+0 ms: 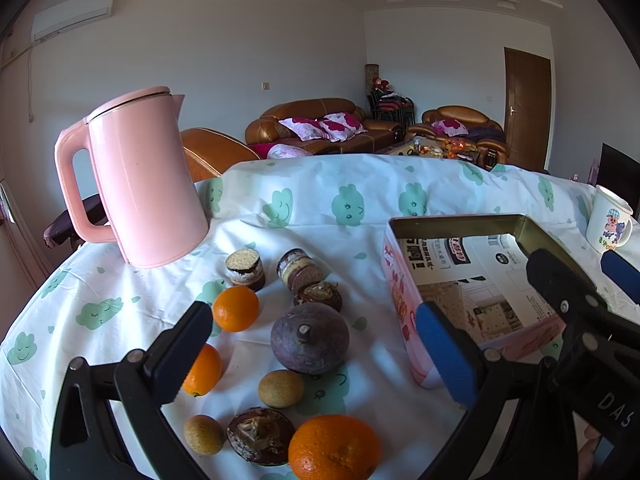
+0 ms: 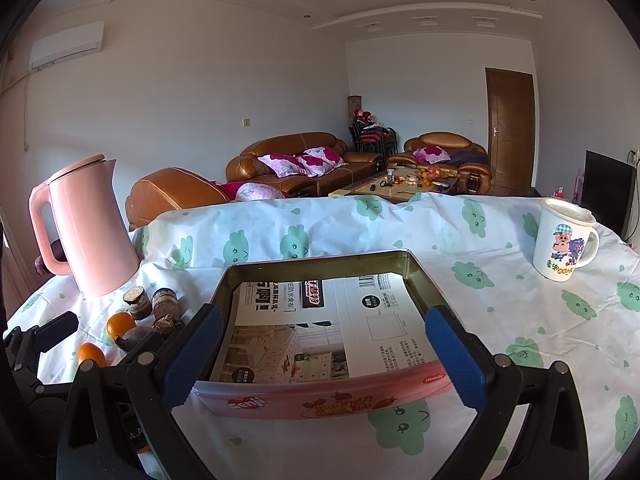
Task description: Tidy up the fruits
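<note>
Fruit: 3 glossy round oranges (image 1: 235,308), smooth purple globe (image 1: 309,337).

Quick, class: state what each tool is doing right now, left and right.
Left tool: open, holding nothing, above the fruits.
Right tool: open, holding nothing, its fingers either side of the tin box.
</note>
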The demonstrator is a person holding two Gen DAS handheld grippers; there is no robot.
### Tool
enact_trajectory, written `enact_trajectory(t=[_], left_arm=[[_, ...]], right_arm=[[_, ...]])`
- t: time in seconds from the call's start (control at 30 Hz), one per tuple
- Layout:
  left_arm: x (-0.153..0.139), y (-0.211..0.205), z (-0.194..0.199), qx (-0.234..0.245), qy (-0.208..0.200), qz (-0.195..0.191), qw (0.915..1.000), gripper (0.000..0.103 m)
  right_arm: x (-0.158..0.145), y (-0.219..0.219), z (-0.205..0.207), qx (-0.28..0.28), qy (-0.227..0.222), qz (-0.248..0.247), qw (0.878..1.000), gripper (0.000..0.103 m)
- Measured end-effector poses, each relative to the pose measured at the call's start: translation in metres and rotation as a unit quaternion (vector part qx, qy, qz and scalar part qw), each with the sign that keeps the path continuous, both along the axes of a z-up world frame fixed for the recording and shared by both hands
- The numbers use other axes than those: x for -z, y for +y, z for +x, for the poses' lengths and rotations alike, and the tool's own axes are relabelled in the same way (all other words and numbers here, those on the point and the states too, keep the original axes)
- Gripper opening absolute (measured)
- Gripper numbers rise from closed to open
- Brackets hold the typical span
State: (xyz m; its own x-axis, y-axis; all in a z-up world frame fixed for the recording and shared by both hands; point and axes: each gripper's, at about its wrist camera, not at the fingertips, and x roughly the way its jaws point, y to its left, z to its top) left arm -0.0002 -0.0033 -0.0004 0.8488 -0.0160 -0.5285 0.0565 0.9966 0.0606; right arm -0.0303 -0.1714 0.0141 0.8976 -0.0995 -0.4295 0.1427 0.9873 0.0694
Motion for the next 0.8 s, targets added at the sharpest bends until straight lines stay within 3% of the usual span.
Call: enact_trajectory(t=[0.8], left_arm=[[0.0004,0.0007,-0.0006,0.001,0.001,0.001,1.0,0.103]], right_arm=[[0.0022,0.0007,-0.0009,-0.001,0.002,-0.001,1.0,0.102]])
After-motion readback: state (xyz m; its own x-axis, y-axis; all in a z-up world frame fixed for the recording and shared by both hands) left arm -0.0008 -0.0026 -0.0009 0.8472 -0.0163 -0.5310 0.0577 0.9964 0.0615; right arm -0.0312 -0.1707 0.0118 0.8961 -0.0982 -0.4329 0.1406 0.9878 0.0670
